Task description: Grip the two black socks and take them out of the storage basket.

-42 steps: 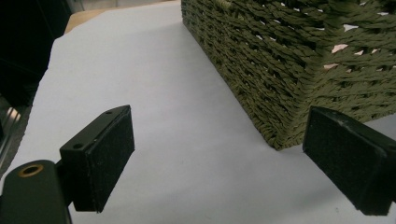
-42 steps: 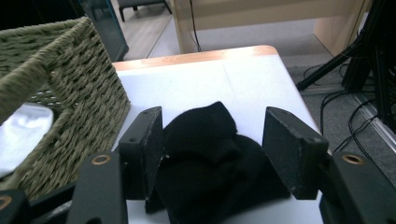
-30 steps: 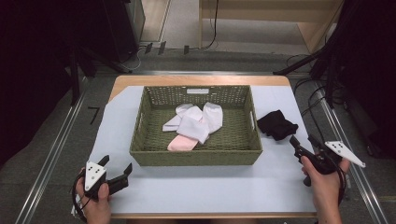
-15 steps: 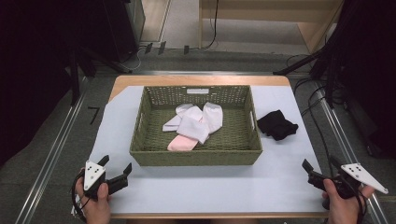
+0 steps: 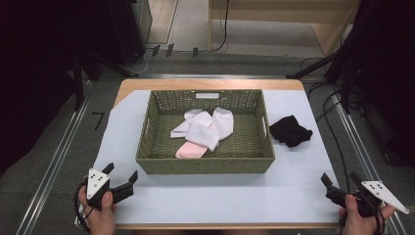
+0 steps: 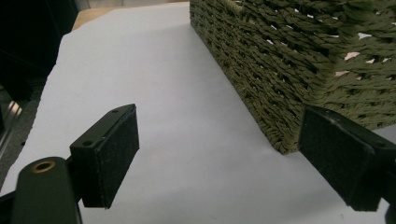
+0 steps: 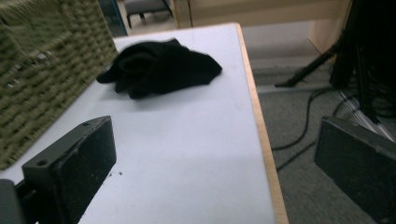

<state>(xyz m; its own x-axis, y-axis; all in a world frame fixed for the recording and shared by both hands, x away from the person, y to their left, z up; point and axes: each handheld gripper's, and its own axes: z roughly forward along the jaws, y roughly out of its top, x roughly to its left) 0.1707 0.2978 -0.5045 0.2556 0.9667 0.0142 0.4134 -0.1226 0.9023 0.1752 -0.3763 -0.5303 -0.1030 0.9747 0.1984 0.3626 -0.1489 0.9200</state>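
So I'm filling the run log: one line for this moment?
left claw: open, empty | right claw: open, empty | black sock: beside basket | pale socks: in basket

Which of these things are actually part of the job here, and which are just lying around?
Part of the job:
- black sock on the table, right of the basket
- green woven basket
- white and pink socks inside it
- right tongs, open
- left tongs, open

Just lying about:
- cables on the floor
- wooden furniture behind the table
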